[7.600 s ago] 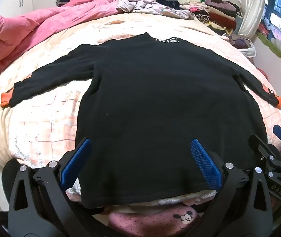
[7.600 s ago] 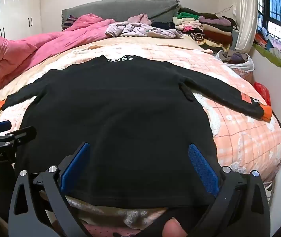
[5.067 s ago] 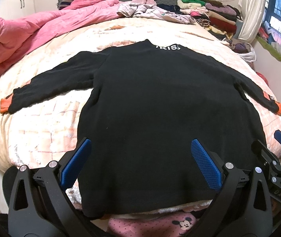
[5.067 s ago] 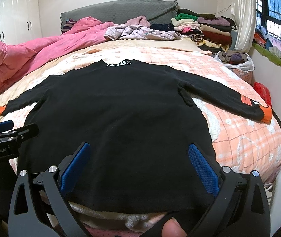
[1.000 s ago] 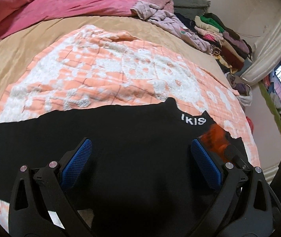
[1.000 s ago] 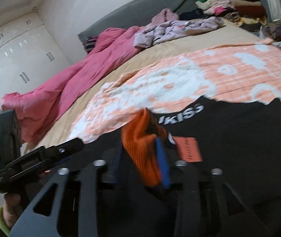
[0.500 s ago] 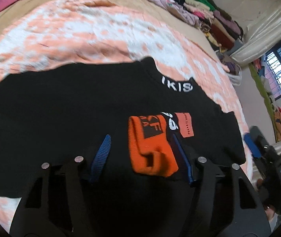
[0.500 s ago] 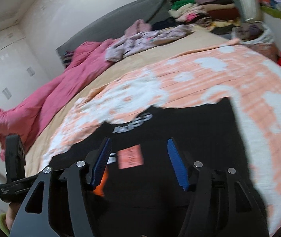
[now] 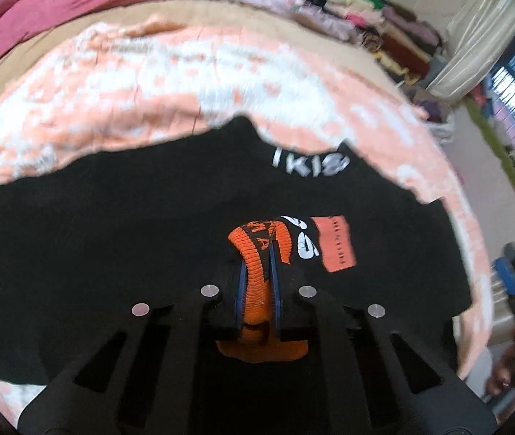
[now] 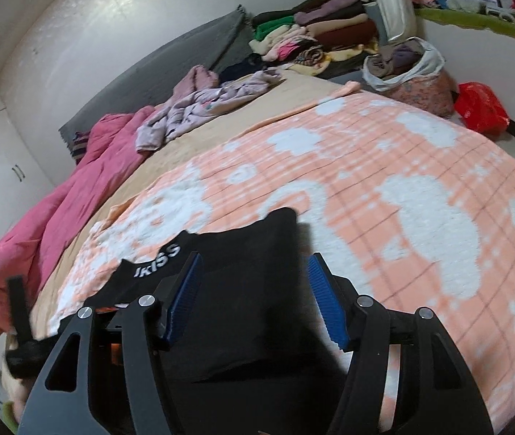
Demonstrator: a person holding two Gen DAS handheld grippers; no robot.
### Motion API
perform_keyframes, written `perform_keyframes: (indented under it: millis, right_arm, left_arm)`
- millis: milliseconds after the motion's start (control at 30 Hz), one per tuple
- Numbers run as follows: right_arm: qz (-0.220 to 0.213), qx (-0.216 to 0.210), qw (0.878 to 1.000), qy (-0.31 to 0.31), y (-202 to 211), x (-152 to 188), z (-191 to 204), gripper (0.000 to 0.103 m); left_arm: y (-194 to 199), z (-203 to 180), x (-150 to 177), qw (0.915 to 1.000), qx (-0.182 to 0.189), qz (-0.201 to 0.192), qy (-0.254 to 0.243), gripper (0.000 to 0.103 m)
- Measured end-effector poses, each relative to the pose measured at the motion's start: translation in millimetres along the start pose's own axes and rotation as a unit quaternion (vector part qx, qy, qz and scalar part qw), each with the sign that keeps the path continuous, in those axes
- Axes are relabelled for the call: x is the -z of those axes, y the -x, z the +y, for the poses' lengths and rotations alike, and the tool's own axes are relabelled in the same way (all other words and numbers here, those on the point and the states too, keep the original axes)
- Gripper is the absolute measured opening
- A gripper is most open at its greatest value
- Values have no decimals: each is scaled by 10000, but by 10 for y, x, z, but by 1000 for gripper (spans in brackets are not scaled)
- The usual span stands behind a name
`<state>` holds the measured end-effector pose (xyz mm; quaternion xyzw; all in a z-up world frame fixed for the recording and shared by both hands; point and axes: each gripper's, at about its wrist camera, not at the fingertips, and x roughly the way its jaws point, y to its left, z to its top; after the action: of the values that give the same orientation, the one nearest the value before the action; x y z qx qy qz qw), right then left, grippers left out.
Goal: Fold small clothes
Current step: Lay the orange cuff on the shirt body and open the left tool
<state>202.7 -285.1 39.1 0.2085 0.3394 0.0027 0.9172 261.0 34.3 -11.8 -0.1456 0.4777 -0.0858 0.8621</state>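
Now, black sweater spread flat on the peach and white blanket, its orange cuff pinched fast by the left gripper, right gripper held unclenched above the sweater's edge, nothing grasped between its blue pads.

Pink duvet, stacked clothes

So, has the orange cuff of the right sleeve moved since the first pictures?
Yes. The orange cuff lay out at the bed's right edge; now it lies on the sweater's chest, just below the white collar lettering, pinched in the left gripper.
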Motion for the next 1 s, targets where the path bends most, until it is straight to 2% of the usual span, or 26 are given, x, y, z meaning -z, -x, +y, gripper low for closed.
perform_keyframes:
  millis: [33,167,233,333,433,633,833,1000]
  right_arm:
    - [5,37,10000,-33,1,-6,-40,59]
    - [73,119,9999,-73,-38,4,-106,59]
    - [109,143,9998,-56,-63,23,-93,59]
    - [184,145,9997,41,-104,51,-29,59]
    - [299,159,9992,225,-160,98,76,59]
    - [621,41,9952,760,-341,269,387,61]
    - [1036,-46,9837,1472,-586,503,745,61]
    - [1377,197,9742,1775,-772,680,808,61]
  left_arm:
    - [139,6,-30,9996,-132,-205,-109,5]
    - [435,91,-102,9978,-296,-557,-181,5]
    - [486,136,-108,9969,-452,-612,-207,5]
    - [478,242,-92,9973,-486,-538,-85,5]
    - [439,306,-68,9965,-667,-504,-21,15]
    - [605,374,-11,9933,-915,-695,-94,15]
    - [429,201,109,9946,-821,-389,-495,16]
    - [129,248,288,9900,-1252,73,-647,20]
